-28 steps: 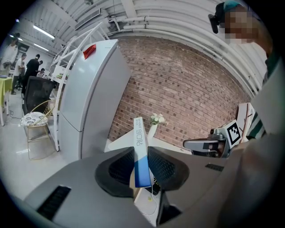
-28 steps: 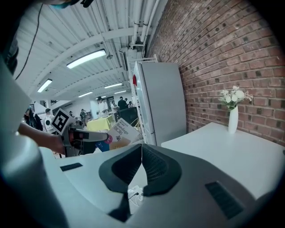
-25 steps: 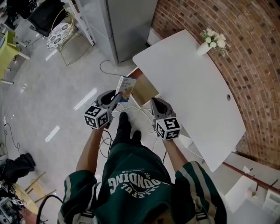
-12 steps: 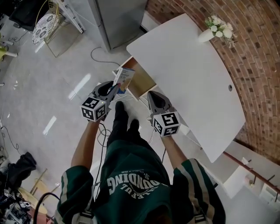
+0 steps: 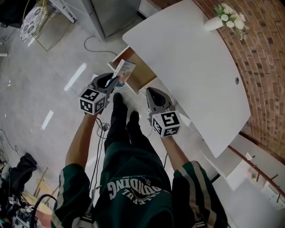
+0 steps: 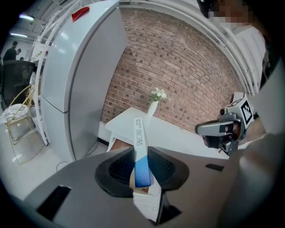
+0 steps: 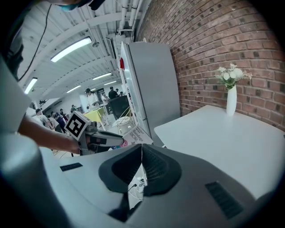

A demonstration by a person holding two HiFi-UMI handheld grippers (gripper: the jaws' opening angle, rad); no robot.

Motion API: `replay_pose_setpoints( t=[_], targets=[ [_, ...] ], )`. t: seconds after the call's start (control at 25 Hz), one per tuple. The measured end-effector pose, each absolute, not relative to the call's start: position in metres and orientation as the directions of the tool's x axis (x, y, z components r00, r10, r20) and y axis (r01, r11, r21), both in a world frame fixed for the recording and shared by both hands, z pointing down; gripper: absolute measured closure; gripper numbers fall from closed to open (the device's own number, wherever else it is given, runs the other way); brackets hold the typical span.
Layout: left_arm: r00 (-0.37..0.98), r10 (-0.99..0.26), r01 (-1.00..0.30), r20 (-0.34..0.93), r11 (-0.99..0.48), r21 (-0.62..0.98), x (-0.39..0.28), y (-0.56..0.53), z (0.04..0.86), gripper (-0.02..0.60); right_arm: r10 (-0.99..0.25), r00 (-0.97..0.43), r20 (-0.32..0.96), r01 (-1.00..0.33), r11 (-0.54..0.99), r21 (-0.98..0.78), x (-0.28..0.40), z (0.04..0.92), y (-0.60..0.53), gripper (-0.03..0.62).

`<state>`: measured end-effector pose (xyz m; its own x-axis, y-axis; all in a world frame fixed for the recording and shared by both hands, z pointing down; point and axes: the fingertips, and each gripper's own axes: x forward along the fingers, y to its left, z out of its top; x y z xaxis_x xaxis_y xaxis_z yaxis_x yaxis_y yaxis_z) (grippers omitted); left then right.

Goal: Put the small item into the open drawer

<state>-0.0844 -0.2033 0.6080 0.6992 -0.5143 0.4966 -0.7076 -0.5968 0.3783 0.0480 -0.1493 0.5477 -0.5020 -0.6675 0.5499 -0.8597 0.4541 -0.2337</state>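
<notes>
My left gripper (image 5: 116, 81) is shut on a thin white-and-blue box (image 5: 124, 71), which stands on edge between the pads (image 6: 141, 156). In the head view the box hangs at the near left corner of the open wooden drawer (image 5: 144, 81), which juts out from under the white table (image 5: 191, 62). Just right of the drawer front, my right gripper (image 5: 149, 91) has its jaws shut with nothing in them (image 7: 141, 160). From the right gripper view I can see the left gripper (image 7: 95, 139) and the box (image 7: 136, 132).
A grey fridge (image 5: 113, 13) stands beyond the drawer. A white vase of flowers (image 5: 225, 17) sits at the table's far end against the brick wall (image 5: 267, 58). Cables (image 5: 101, 129) trail over the floor by the person's feet (image 5: 119, 104). A wire chair (image 5: 33, 18) stands far left.
Both grippers have moved forward toward the drawer. The box, still in the left gripper, now hangs at the drawer's near corner. The right gripper stays shut.
</notes>
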Motion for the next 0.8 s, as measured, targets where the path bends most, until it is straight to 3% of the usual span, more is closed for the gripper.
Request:
replay_pose_setpoints(
  t=[0.8],
  targets=[
    [0.761,-0.298,-0.577,0.577,-0.718,0.390,-0.019,-0.220,0.730,0.479,-0.664,-0.391,0.637,-0.920,0.281,-0.272,0.074,0.606,-0.112,0.569]
  ],
)
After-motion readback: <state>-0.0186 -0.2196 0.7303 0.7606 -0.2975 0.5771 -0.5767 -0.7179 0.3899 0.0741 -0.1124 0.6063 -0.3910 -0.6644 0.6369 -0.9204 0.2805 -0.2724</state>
